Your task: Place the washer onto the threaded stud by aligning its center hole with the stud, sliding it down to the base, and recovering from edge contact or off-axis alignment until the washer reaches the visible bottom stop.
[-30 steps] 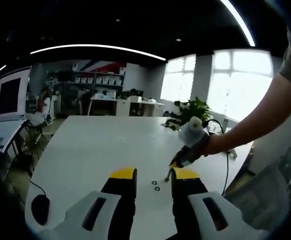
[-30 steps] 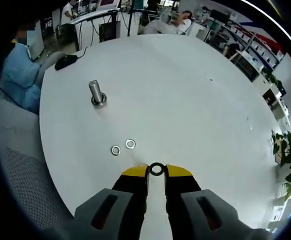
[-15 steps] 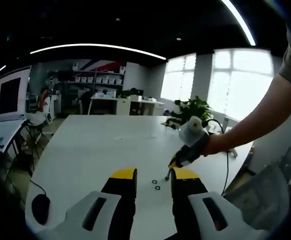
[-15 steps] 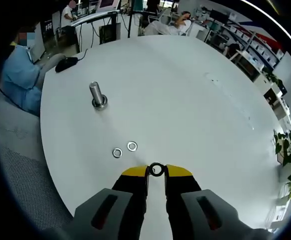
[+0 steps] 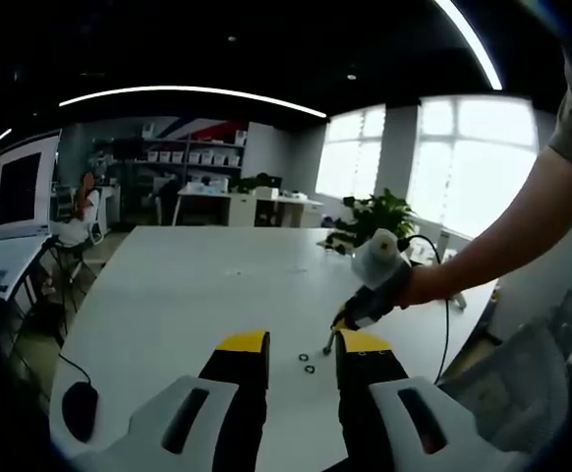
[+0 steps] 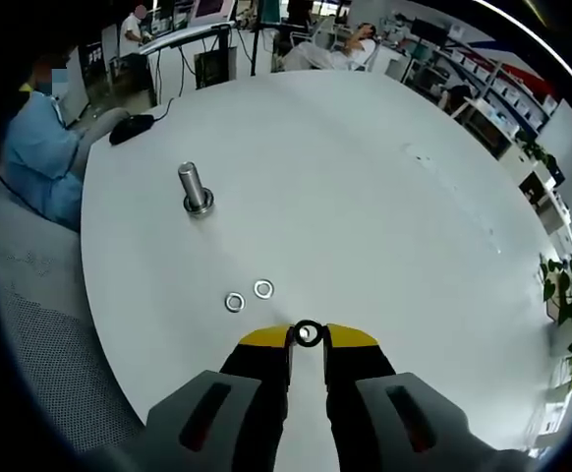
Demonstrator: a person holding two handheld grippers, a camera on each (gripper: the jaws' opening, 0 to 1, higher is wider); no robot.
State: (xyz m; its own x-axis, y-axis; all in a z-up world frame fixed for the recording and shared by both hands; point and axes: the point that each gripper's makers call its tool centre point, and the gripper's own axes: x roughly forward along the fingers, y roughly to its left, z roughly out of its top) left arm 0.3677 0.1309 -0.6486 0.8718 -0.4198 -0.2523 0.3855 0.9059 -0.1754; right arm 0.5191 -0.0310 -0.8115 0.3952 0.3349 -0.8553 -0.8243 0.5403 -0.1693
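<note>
Threaded stud [image 6: 194, 188]: grey metal, upright on white table [image 6: 384, 187], wider round collar at base, no washer on shaft. Landmark for rest.

Held washer [image 6: 308, 333]: dark ring, centre hole visible, pinched edge-on between yellow tips of right gripper [image 6: 308, 336], well apart from stud.

Two spare washers [image 6: 249, 295]: silver rings, flat on table, just beside each other, between stud and held washer, nearer the latter. In left gripper view, same pair [image 5: 306, 363] as tiny rings.
</note>
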